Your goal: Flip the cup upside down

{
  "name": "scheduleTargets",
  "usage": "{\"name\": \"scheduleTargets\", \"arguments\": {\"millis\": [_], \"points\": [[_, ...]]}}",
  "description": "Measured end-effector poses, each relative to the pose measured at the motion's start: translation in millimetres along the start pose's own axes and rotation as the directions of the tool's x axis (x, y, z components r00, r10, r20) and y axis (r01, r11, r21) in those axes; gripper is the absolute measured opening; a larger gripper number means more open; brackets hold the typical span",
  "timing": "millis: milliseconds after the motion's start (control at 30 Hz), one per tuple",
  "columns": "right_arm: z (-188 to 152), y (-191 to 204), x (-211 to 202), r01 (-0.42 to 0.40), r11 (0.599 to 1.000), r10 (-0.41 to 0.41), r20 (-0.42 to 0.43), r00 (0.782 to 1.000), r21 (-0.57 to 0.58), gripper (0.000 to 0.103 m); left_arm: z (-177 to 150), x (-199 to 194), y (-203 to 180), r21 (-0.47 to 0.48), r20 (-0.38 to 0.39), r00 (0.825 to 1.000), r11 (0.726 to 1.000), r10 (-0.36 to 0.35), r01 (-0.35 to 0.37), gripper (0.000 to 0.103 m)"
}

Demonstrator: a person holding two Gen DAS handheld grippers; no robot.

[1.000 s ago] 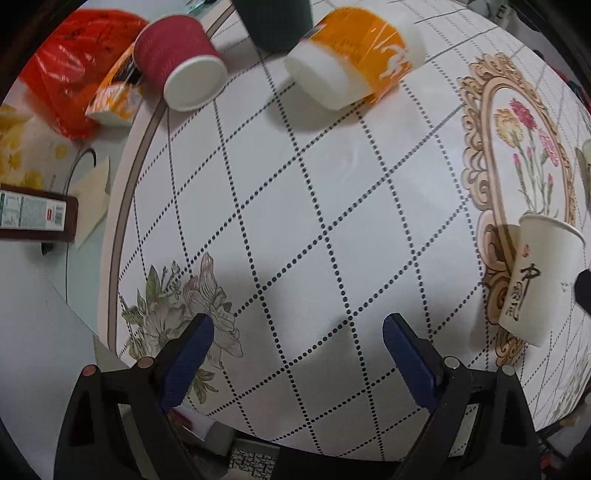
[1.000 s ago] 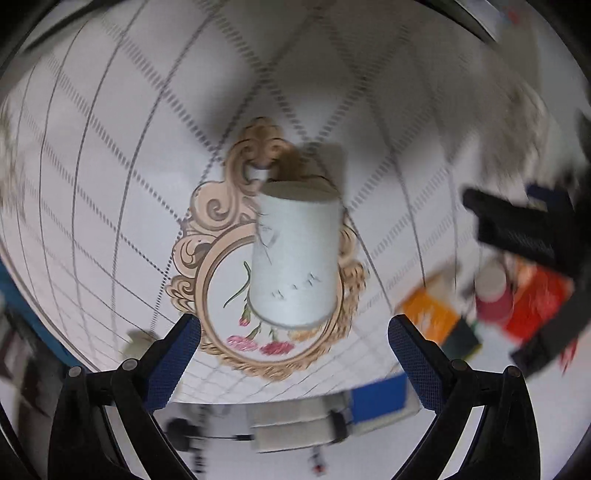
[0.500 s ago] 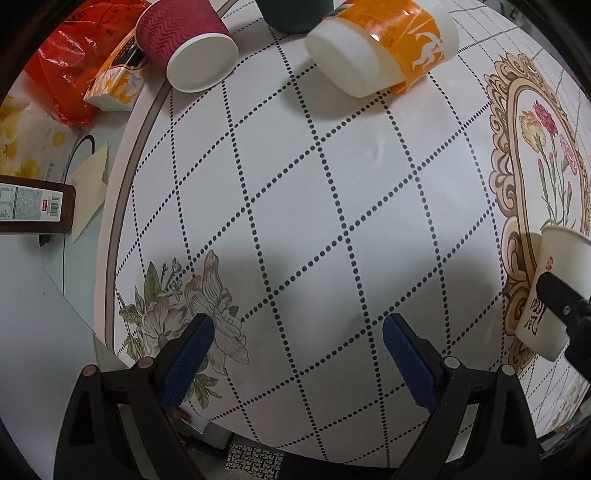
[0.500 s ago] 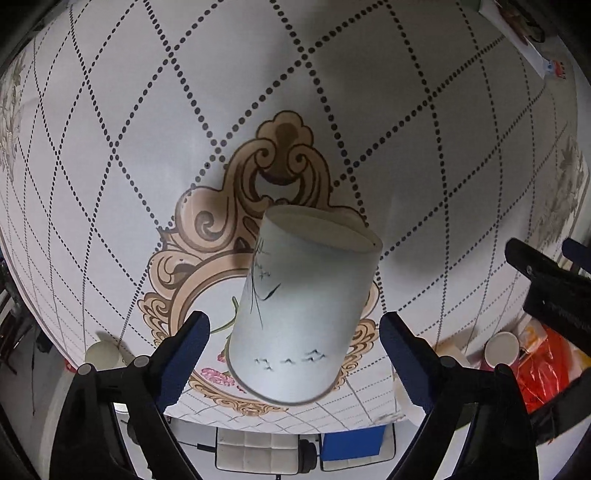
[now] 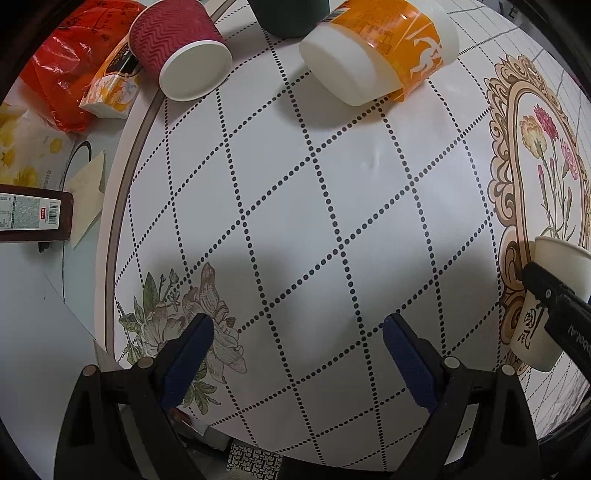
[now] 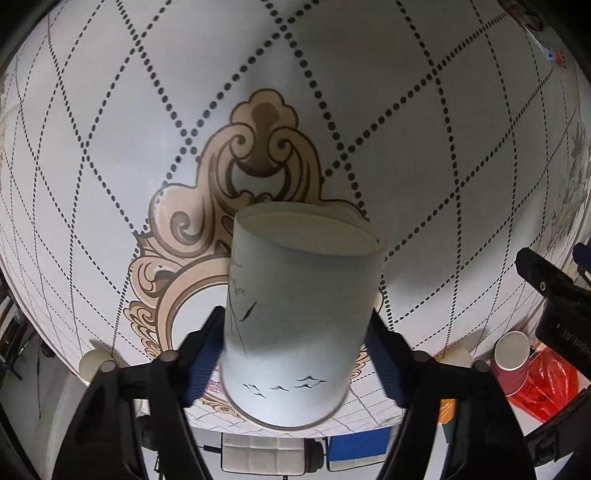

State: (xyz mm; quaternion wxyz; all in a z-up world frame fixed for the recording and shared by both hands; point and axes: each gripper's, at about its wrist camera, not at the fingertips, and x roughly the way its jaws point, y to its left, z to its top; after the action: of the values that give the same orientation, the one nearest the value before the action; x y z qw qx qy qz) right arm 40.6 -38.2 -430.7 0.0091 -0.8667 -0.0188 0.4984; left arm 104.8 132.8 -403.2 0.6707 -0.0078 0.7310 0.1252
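A white paper cup (image 6: 299,314) with black bird drawings stands on the patterned tablecloth, over the ornate frame print. In the right wrist view its flat closed end faces away and its rolled rim is near the camera. My right gripper (image 6: 295,350) is shut on the cup, a blue pad (image 6: 203,354) on each side of it. The cup also shows at the right edge of the left wrist view (image 5: 543,314), with a right finger (image 5: 557,306) across it. My left gripper (image 5: 297,354) is open and empty above the tablecloth (image 5: 314,221).
At the far side lie a maroon ribbed cup (image 5: 181,48) on its side, an orange-and-white tub (image 5: 380,48) on its side and a dark cup (image 5: 288,14). A red bag (image 5: 62,74), a small carton (image 5: 114,81) and a dark bottle (image 5: 33,214) sit left of the cloth.
My right gripper has moved in on the white cup and its pads have closed against the cup's sides. My left gripper has drifted slightly, staying open.
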Motion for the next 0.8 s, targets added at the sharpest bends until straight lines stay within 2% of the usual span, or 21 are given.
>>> {"name": "scheduleTargets", "arguments": {"millis": [267,567,667,800], "points": [[-2,-8,3,0.004,0.998,-0.005,0.018,1.0,0.065,0.067,-6,1,-11,0.008,0.006,1.0,1.0,0.002,-0.002,0.094],[-10,-30,-2,-0.021,0.976,0.019,0.011,1.0,0.216,0.066,0,-8,-17,0.021,0.024,1.0,1.0,0.011,-0.011,0.094],[-19,-40,0,-0.051,0.947,0.048,0.017,0.999,0.317,0.066,1,-12,-17,0.026,0.032,0.999,1.0,0.015,-0.015,0.094],[-32,-54,3,-0.104,0.879,0.098,0.037,0.994,0.465,0.066,-3,-18,-25,0.037,0.04,0.999,0.999,0.019,-0.02,0.094]]}}
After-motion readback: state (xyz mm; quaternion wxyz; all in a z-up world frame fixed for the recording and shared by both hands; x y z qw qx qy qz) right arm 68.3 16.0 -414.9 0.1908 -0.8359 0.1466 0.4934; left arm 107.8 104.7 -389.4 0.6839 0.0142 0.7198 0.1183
